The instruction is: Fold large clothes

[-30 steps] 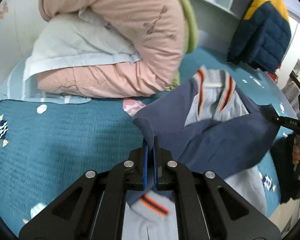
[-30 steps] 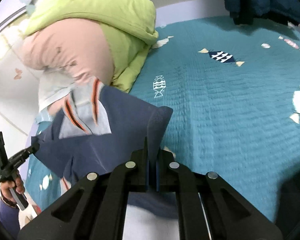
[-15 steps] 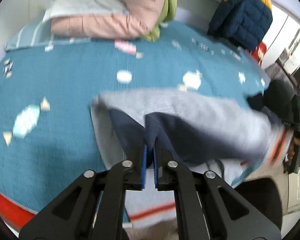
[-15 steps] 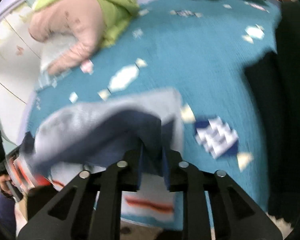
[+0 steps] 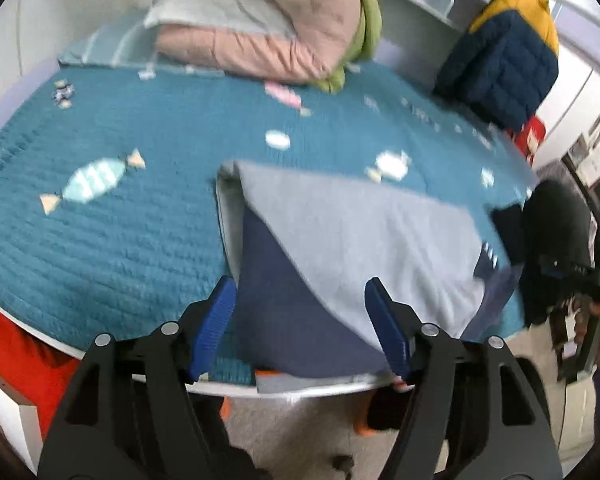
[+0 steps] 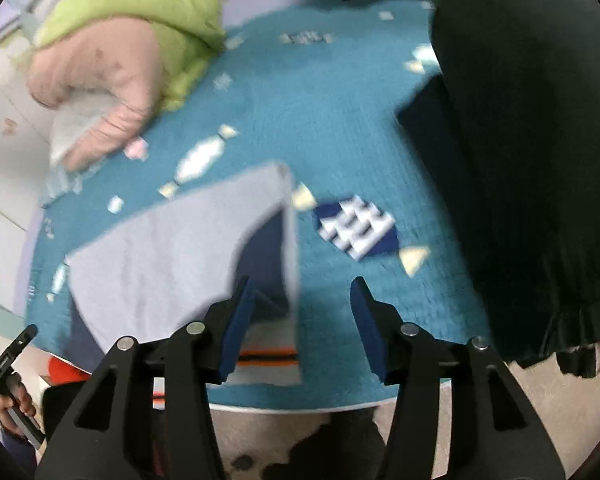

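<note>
A grey and navy garment with orange stripes [image 5: 340, 248] lies folded on the teal bedspread [image 5: 140, 152] at the bed's near edge. It also shows in the right wrist view [image 6: 172, 256]. My left gripper [image 5: 302, 328] is open, its blue fingers either side of the garment's near edge, holding nothing. My right gripper [image 6: 300, 328] is open over the garment's right near corner, empty. The striped hem [image 6: 266, 356] hangs at the bed edge.
Pink and green bedding with a pillow [image 5: 268, 28] is piled at the head of the bed. A navy and yellow puffer jacket [image 5: 504, 64] hangs at the back right. A black garment [image 6: 532, 160] lies on the bed's right side. The floor [image 5: 300, 432] lies below the near edge.
Both grippers pulled the garment's far part toward the near edge, folding it over, then opened and let it go. The garment now lies flat on the bed.
</note>
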`<state>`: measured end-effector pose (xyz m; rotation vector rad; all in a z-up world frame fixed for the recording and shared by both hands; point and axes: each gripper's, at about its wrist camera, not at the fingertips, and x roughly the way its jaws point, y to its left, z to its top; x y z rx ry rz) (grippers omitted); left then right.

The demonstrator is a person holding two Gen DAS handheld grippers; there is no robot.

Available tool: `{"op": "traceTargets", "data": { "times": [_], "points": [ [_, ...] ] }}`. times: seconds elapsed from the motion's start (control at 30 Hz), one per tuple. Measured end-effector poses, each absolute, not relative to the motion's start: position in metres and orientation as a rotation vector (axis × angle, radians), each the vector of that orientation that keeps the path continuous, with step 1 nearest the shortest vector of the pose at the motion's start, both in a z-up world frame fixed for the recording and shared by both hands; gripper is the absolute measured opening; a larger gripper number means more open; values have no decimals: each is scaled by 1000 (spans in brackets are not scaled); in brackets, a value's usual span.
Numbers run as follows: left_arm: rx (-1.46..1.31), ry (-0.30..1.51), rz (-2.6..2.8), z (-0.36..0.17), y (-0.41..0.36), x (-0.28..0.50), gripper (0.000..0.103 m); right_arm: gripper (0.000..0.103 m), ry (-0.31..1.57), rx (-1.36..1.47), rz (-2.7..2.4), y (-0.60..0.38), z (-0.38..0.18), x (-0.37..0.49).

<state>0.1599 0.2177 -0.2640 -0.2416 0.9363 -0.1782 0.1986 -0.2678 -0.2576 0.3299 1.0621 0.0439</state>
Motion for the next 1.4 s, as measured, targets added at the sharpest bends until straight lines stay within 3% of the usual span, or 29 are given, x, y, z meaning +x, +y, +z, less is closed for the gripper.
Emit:
{"op": "traceTargets", "data": {
  "times": [0.03, 0.2, 0.37, 0.6, 0.8, 0.93, 1.07, 1.4],
  "points": [
    [-240, 927, -181, -259, 215, 163, 72, 48, 1048, 344, 75, -261, -253, 202],
    [-200, 1029, -191, -279, 181, 198, 74, 23, 1100, 442, 200, -222, -268, 235],
    [-174, 1221, -85, -342, 174, 207, 74, 6, 1382, 454, 61, -215, -347, 232],
    [-313, 1236, -59, -365, 206, 195, 74, 2, 1438, 559, 40, -237, -379, 198],
    [-455, 1110, -49, -350, 239, 189, 80, 6, 1315, 436, 64, -204, -329, 207],
    [-514, 1124, -32, -359, 251, 199, 80, 8, 1229, 374, 160, -156, -305, 225],
    [-559, 1226, -33, -382, 250, 203, 80, 8, 1224, 378, 244, -116, -307, 241],
    [-588, 1200, -97, -384, 236, 183, 81, 5, 1181, 506, 279, -75, -320, 301]
  ]
}}
